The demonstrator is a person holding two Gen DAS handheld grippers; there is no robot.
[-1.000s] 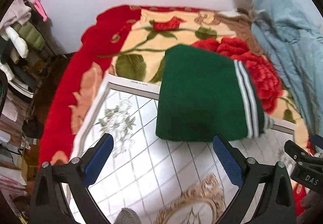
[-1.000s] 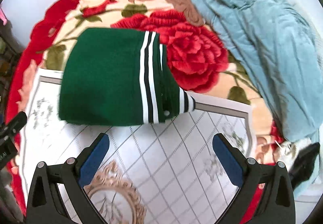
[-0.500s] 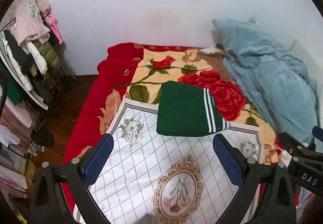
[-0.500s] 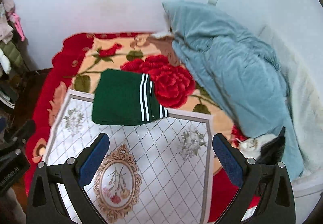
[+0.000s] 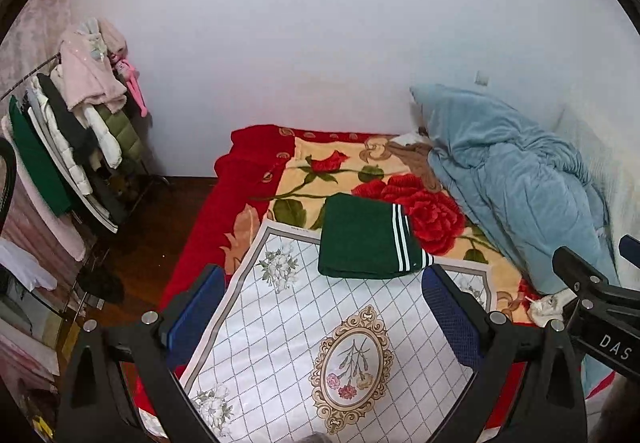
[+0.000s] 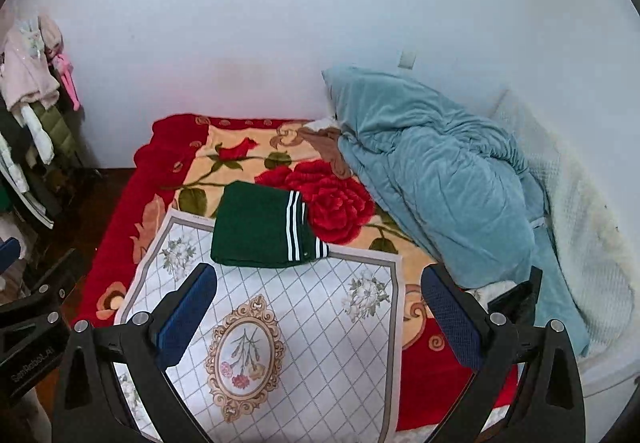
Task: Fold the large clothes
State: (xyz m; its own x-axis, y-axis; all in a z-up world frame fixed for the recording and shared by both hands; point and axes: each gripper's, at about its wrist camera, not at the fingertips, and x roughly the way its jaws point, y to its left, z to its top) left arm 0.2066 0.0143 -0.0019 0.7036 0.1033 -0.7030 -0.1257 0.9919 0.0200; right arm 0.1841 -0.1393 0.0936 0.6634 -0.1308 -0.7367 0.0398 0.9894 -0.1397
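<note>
A dark green garment with white stripes [image 5: 364, 239] lies folded into a neat rectangle on the bed, at the far edge of a white patterned mat [image 5: 288, 327]. It also shows in the right wrist view [image 6: 260, 231], on the same mat [image 6: 304, 331]. My left gripper [image 5: 320, 307] is open and empty, held well above and in front of the garment. My right gripper [image 6: 320, 303] is open and empty too, equally far back. The right gripper's body shows at the right edge of the left wrist view.
A red rose blanket [image 5: 424, 211] covers the bed. A blue quilt [image 5: 512, 179] is heaped at the right against the wall. A rack of hanging clothes [image 5: 68, 139] stands at the left over dark wooden floor [image 5: 160, 219].
Both grippers have pulled back and up from the folded green garment, which now looks much smaller and farther away. The garment has stayed in place.
</note>
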